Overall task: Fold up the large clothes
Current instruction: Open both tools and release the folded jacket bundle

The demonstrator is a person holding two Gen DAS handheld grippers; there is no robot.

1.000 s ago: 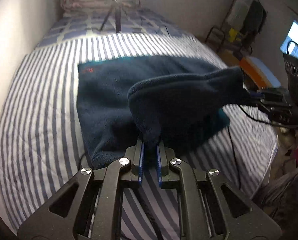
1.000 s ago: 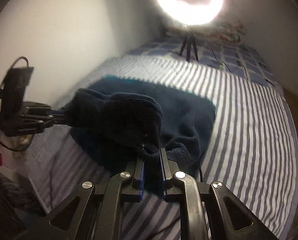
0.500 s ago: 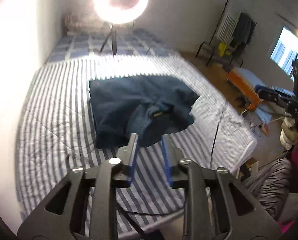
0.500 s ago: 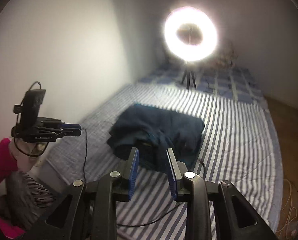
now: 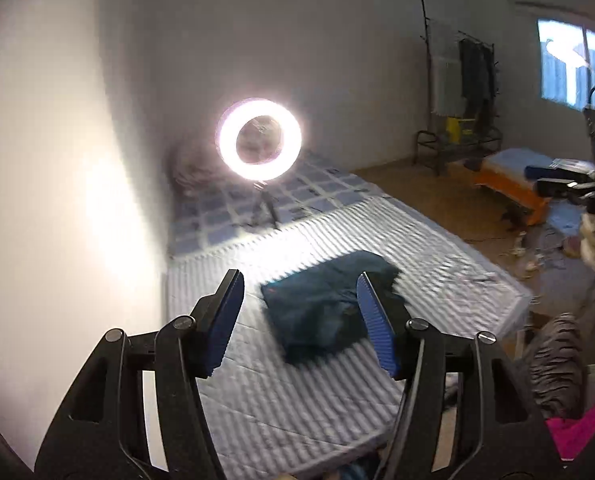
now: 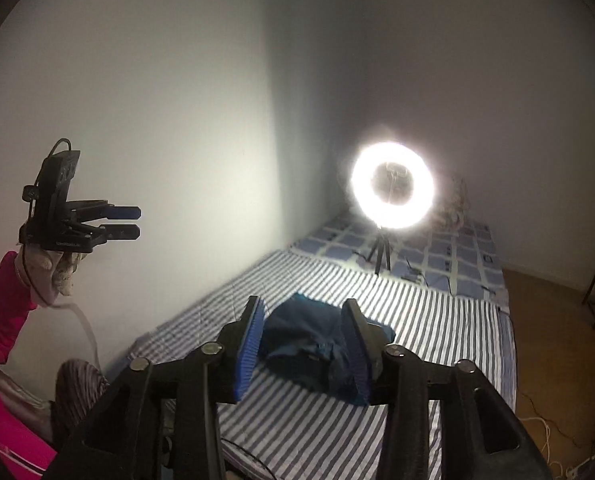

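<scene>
A dark blue fleece garment [image 5: 321,308] [image 6: 313,340] lies in a loose folded heap on the blue-and-white striped bed cover [image 5: 281,400] [image 6: 449,320]. My left gripper [image 5: 299,278] hangs high above and back from it. Its jaws are opening, with nothing between the blue pads. My right gripper [image 6: 304,303] is also raised well clear of the bed, its jaws opening and empty. The garment only shows through each gap from far below. Each view catches the other gripper in the air: the left gripper [image 6: 137,222] and the right gripper [image 5: 537,179].
A lit ring light [image 5: 259,140] [image 6: 393,186] on a small tripod stands at the far end of the bed, on a checked blanket [image 5: 317,196]. A white wall runs along the bed's left side. A clothes rack [image 5: 473,80], an orange bench [image 5: 509,188] and wooden floor lie to the right.
Both grippers let go of the garment, widened their jaws, and rose up and back from the bed. The lifted fold dropped onto the rest of the garment.
</scene>
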